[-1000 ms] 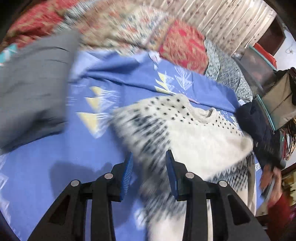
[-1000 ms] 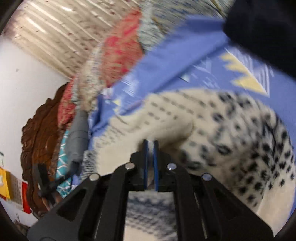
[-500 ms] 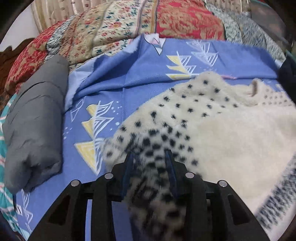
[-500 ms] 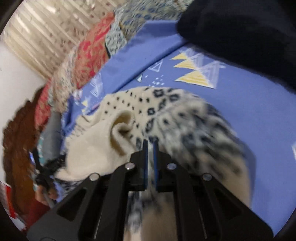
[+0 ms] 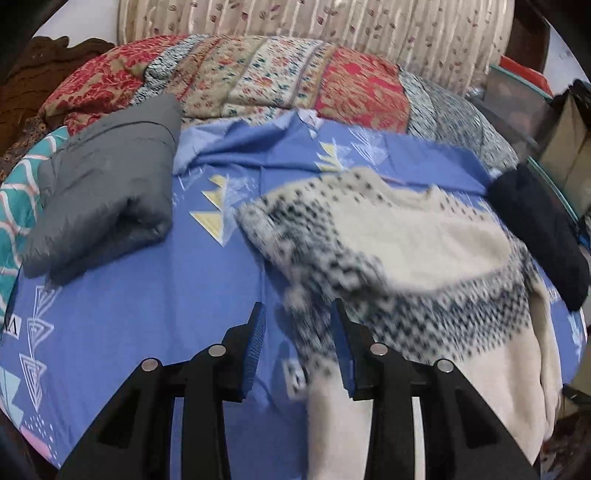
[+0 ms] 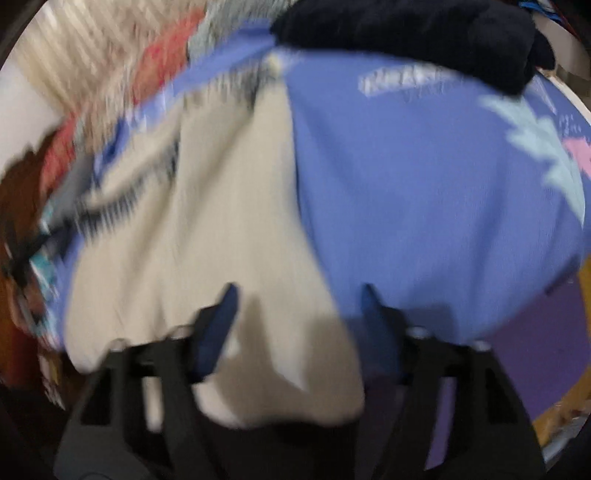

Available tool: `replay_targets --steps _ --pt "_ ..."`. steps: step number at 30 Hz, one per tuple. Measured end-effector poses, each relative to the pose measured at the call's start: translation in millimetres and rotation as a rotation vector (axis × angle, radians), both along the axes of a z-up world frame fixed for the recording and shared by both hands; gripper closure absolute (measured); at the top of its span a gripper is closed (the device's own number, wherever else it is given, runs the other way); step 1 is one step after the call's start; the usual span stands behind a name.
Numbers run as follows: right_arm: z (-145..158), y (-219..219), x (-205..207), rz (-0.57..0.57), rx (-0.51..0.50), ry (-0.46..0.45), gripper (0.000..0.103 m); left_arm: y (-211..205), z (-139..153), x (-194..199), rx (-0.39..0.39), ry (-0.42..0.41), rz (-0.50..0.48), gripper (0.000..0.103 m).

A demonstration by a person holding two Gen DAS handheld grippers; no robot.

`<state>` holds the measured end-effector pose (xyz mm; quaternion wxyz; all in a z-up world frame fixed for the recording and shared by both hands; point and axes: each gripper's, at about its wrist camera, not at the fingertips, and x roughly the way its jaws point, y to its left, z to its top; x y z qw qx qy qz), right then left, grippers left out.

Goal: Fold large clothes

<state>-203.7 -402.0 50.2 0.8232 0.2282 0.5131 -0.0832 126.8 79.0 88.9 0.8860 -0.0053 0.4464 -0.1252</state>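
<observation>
A cream sweater with a black speckled pattern (image 5: pixel 424 236) lies on the blue bedsheet (image 5: pixel 140 295), its sleeves folded in over the body. My left gripper (image 5: pixel 299 332) is open, and a speckled sleeve lies blurred between its fingers. In the right wrist view the frame is blurred; the sweater's cream body (image 6: pixel 207 236) lies ahead. My right gripper (image 6: pixel 299 314) is open over the sweater's lower edge and the blue sheet (image 6: pixel 424 206).
A folded grey garment (image 5: pixel 107 192) lies at the left of the bed. A dark navy garment (image 5: pixel 535 229) lies at the right edge; it also shows in the right wrist view (image 6: pixel 406 33). A patterned quilt (image 5: pixel 277 85) is heaped at the back.
Both grippers have opened. The left let go of the speckled sleeve; the right let go of the sweater and moved back towards its lower edge. The sweater now lies flatter.
</observation>
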Motion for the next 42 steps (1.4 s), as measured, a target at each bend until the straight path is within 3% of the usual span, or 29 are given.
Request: replay_targets --steps 2,4,6,9,13,15,17,20,24,27,29,30,31,33,34,36,38,40,41,42 --pt "-16 8 -6 0.019 0.024 0.063 0.096 -5 0 -10 -0.006 0.001 -0.018 0.045" --pt "1 2 -11 -0.003 0.002 0.021 0.098 -6 4 -19 -0.01 -0.012 -0.029 0.045" --pt "48 -20 -9 -0.06 -0.096 -0.069 0.098 -4 10 -28 -0.027 -0.032 -0.043 0.045" --pt "126 -48 17 -0.09 -0.154 -0.2 0.098 3 18 -36 -0.05 -0.059 -0.055 0.045" --pt "233 -19 95 0.093 -0.1 -0.373 0.098 24 26 -44 -0.109 -0.09 -0.026 0.045" --pt "267 26 147 0.252 -0.128 -0.404 0.098 35 27 -45 -0.135 -0.097 -0.005 0.045" --pt "280 76 196 0.391 -0.13 -0.398 0.098 48 27 -45 -0.152 -0.1 0.021 0.045" --pt "256 159 284 0.584 -0.086 -0.313 0.097 68 24 -42 -0.158 -0.097 0.063 0.045" --pt "160 265 366 0.758 -0.077 -0.142 0.096 91 19 -35 -0.164 -0.08 0.118 0.045" --pt "69 310 414 0.762 -0.09 -0.015 0.095 102 17 -28 -0.165 -0.068 0.144 0.045" --pt "21 323 432 0.736 0.02 0.074 0.09 100 18 -21 -0.175 -0.062 0.143 0.045" --pt "13 320 431 0.731 0.072 0.069 0.089 98 19 -17 -0.182 -0.062 0.136 0.045" --pt "7 321 433 0.73 0.114 0.059 0.084 90 22 -10 -0.192 -0.067 0.116 0.045" --pt "11 319 432 0.733 0.222 0.014 0.022 76 27 0 -0.201 -0.075 0.08 0.045" --pt "18 316 430 0.734 0.271 -0.023 0.017 64 31 7 -0.21 -0.078 0.054 0.045" --pt "48 305 425 0.739 0.352 -0.098 0.017 46 36 14 -0.229 -0.087 0.016 0.045" --pt "83 278 417 0.702 0.369 -0.193 0.017 24 45 20 -0.25 -0.109 -0.032 0.045" --pt "113 245 401 0.669 0.283 -0.311 0.017 0 51 25 -0.262 -0.121 -0.08 0.045" --pt "127 221 385 0.638 0.167 -0.374 0.017 -12 53 28 -0.269 -0.119 -0.105 0.045" --pt "130 205 375 0.611 0.071 -0.382 0.017 -28 54 32 -0.283 -0.108 -0.146 0.045"
